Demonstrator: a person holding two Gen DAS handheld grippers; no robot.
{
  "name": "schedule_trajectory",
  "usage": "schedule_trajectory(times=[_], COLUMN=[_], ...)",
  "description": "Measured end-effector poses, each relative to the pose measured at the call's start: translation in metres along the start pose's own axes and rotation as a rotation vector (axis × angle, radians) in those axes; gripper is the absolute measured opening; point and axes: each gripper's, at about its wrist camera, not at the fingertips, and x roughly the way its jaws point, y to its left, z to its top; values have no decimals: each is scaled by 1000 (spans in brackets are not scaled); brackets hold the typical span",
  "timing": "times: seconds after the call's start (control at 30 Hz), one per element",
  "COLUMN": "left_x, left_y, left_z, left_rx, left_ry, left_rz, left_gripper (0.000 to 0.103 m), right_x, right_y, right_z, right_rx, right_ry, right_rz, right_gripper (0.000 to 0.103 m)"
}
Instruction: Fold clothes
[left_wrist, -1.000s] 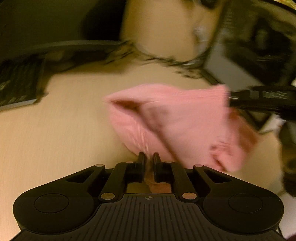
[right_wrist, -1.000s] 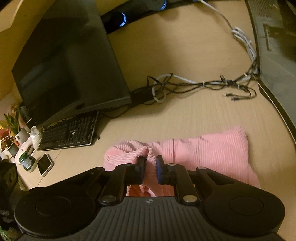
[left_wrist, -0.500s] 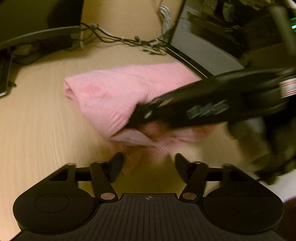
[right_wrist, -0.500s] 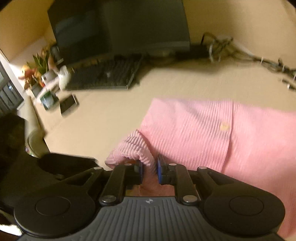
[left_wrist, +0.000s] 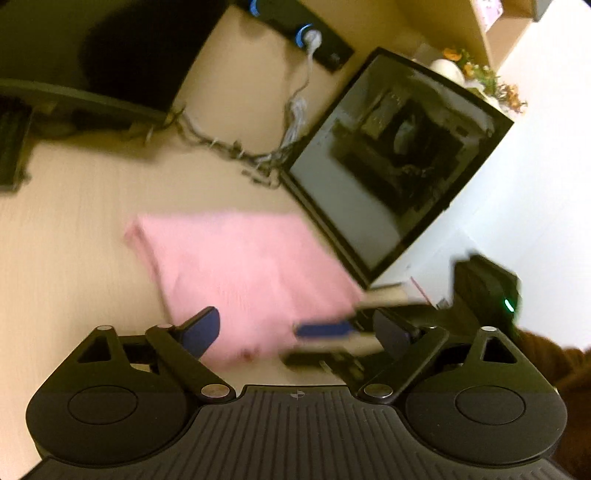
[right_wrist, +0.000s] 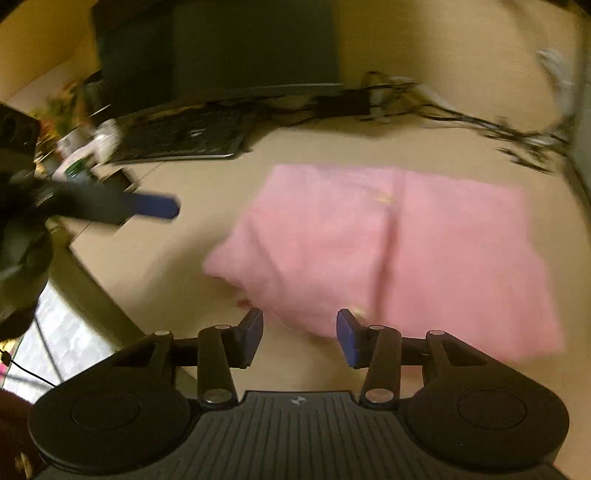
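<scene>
Left wrist view shows the pink garment (left_wrist: 243, 280) lying folded into a rough rectangle on the pale worktop (left_wrist: 66, 266), in the middle of the frame, its right edge just beside a dark computer case (left_wrist: 391, 166) and a tangle of cables (left_wrist: 236, 147) above it. The left tongs (left_wrist: 295, 332) stand spread wide, having just been opening, and nothing is pinched between them; the near edge of the garment shows in the gap but the pads do not press on it. The right tongs (right_wrist: 299, 332) have also just been opening and stand partly spread, empty, with the garment's near corner just beyond their tips. In the right wrist view the garment fills the centre and right of the frame, a seam running down its middle, with a keyboard (right_wrist: 184, 136) and monitor (right_wrist: 221, 48) in the upper left. Both frames are blurred, so fine creases cannot be read. The fabric looks like a soft ribbed knit: light, limp and not slippery, likely to sag and drag if lifted by one point. I judge this fold to be laid down and released; any further fold would be best taken at two corners of one edge, pinching all layers together so that the stack does not slide apart.
</scene>
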Motion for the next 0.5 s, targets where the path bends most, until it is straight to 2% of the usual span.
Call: schedule_trajectory(times=[0.1, 0.17, 0.23, 0.33, 0.43, 0.5], left_x=[36, 62, 81, 82, 80, 79], left_y=[10, 24, 31, 23, 7, -4], left_z=[8, 3, -8, -15, -14, -16], left_rx=[13, -7, 1, 89, 147, 228], left_ry=[33, 99, 169, 171, 175, 133], left_rz=[2, 7, 49, 69, 165, 284], left_gripper=[83, 81, 80, 84, 85, 93], right_x=[-19, -30, -42, -64, -85, -90], right_y=[-11, -17, -22, -30, -49, -65], right_z=[-7, -14, -22, -36, -50, -55], right_rx=[92, 158, 220, 290, 352, 378], right_ry=[-28, -44, -57, -76, -98, -111], right_rz=[-91, -159, -230, -316, -364, -395], right_gripper=[49, 53, 56, 61, 63, 63])
